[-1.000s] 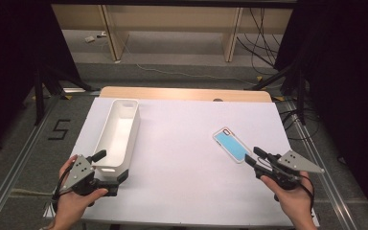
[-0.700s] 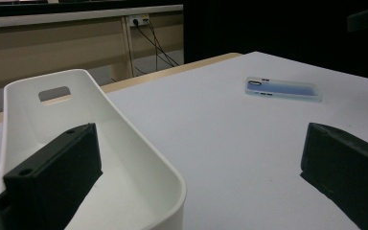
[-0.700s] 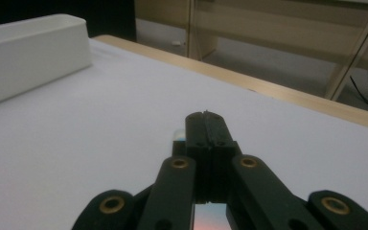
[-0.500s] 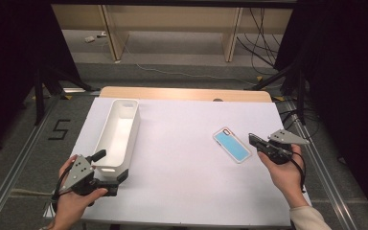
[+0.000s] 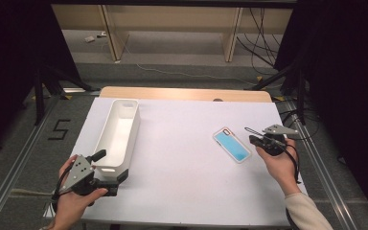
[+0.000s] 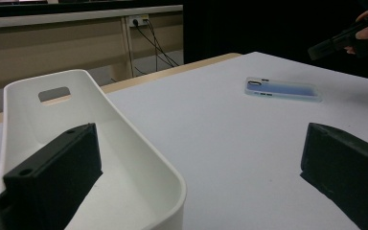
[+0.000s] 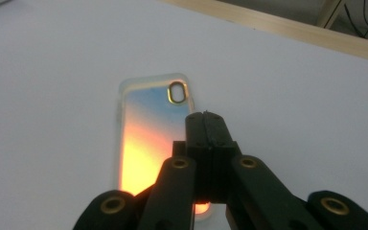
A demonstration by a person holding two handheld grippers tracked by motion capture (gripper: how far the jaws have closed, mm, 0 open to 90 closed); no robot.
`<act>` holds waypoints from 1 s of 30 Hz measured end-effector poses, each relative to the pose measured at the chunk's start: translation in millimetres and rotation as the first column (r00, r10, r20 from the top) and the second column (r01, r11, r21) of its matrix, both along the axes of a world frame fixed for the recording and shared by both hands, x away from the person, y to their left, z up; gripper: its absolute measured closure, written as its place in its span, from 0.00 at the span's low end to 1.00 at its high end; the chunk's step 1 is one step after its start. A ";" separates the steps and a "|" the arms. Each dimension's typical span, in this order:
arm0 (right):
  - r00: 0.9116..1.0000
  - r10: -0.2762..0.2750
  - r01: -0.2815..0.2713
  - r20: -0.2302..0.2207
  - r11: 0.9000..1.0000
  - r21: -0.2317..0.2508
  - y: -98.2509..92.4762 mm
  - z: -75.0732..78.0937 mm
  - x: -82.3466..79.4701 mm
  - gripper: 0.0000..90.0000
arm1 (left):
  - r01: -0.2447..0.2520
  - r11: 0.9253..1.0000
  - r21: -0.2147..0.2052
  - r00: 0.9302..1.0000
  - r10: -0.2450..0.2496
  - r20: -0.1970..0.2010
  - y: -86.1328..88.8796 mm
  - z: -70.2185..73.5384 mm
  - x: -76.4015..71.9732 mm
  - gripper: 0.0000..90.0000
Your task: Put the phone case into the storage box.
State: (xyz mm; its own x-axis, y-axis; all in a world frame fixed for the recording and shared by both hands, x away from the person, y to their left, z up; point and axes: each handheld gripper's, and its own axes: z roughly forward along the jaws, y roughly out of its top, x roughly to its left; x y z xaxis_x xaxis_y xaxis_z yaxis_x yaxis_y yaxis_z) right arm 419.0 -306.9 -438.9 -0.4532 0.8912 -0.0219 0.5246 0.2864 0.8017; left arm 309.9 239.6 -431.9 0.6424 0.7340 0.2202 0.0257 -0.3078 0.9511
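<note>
Right gripper [image 7: 206, 117] jaws pressed together, empty, over phone case [image 7: 151, 134]; probably nudging it. Left gripper [image 5: 106, 166] spread wide astride bin [image 5: 117, 132] wall at 9 o'clock. Next: slide case binward.

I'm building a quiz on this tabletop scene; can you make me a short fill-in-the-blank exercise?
1. The left gripper has its jaws ____, straddling the near wall of the white bin.
2. The right gripper has its jaws ____, with nothing between them.
3. The phone case lies flat on the ____ table.

Missing words: open; shut; white
</note>
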 end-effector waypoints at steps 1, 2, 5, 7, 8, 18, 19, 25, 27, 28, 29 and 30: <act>1.000 0.007 -0.007 -0.006 1.000 -0.005 -1.0 -1.9 2.7 1.00 | 0.000 1.000 -0.001 1.000 0.000 0.000 0.0 -0.1 0.1 0.00; 1.000 0.006 -0.006 -0.004 1.000 -0.013 -1.8 -4.6 5.7 1.00 | -0.001 1.000 0.000 1.000 0.001 0.001 0.3 0.0 0.2 0.00; 1.000 -0.013 0.013 -0.016 1.000 -0.028 -3.0 -8.8 10.9 1.00 | -0.001 1.000 0.000 1.000 0.001 0.001 0.3 -0.2 0.3 0.00; 0.998 -0.026 0.024 -0.051 0.999 -0.032 -2.7 -6.9 10.9 1.00 | -0.001 1.000 0.000 1.000 0.001 0.001 0.3 -0.1 0.3 0.00; 0.999 -0.022 0.021 -0.042 1.000 -0.021 -2.8 -8.4 13.4 1.00 | -0.001 1.000 0.000 1.000 0.001 0.001 0.1 -0.2 0.3 0.00; 0.995 -0.043 0.040 -0.095 0.999 -0.033 -3.1 -12.2 18.7 1.00 | -0.001 1.000 -0.002 1.000 0.001 0.002 0.3 -0.2 0.4 0.00; 0.996 -0.039 0.036 -0.081 0.999 -0.041 -3.6 -13.7 20.3 1.00 | -0.001 1.000 -0.002 1.000 0.001 0.002 0.3 -0.2 0.4 0.00; 0.987 -0.073 0.070 -0.142 0.997 -0.024 -0.4 -16.0 22.1 1.00 | 0.005 1.000 -0.006 1.000 -0.005 0.007 0.0 -0.4 0.8 0.00; 0.986 -0.067 0.063 -0.151 0.998 -0.030 -0.6 -17.2 23.5 1.00 | -0.001 1.000 -0.002 1.000 0.001 0.002 0.1 -0.2 0.2 0.00; 0.987 -0.075 0.068 -0.144 0.996 -0.053 -0.8 -17.6 24.5 1.00 | -0.001 1.000 -0.001 1.000 0.001 0.002 0.1 -0.1 0.3 0.00; 0.983 -0.077 0.070 -0.166 0.996 -0.050 -0.6 -17.2 24.5 1.00 | -0.001 1.000 -0.001 1.000 0.001 0.002 0.1 -0.1 0.3 0.00; 0.982 -0.077 0.069 -0.170 0.996 -0.053 -1.0 -17.8 25.0 1.00 | 0.008 1.000 -0.007 1.000 -0.008 0.009 0.0 -0.3 1.1 0.00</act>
State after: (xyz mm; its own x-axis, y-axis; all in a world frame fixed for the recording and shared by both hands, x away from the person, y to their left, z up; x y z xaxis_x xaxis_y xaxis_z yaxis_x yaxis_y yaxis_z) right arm 444.1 -307.8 -456.7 -0.3872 0.9220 0.0085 0.6745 0.2769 0.6844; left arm 311.1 239.7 -432.2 0.6461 0.7307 0.2205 0.0148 -0.3008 0.9536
